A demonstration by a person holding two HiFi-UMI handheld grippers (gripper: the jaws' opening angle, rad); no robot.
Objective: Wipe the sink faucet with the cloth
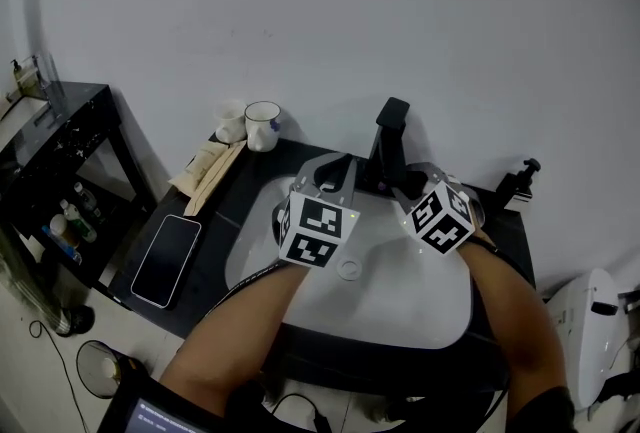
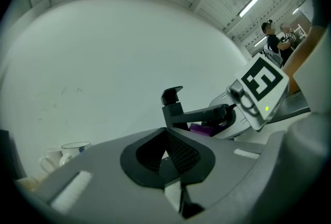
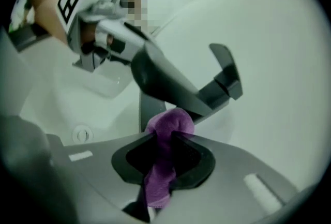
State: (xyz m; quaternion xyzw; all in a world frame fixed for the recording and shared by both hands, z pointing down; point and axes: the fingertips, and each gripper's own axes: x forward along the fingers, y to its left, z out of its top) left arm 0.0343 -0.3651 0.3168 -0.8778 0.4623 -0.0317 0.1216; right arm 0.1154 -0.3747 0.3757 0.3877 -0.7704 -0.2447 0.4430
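Gripping the purple cloth (image 3: 159,179) in the right claw (image 3: 163,138), with its wad just past the tips against the underside of the faucet (image 3: 170,83), evidently for rubbing. Holding the left claw (image 2: 165,160) clenched empty, faucet ahead, seemingly clear of the work

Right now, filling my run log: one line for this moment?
step: wiping | right gripper: shut on purple cloth, held under faucet spout | left gripper: shut, empty, over sink
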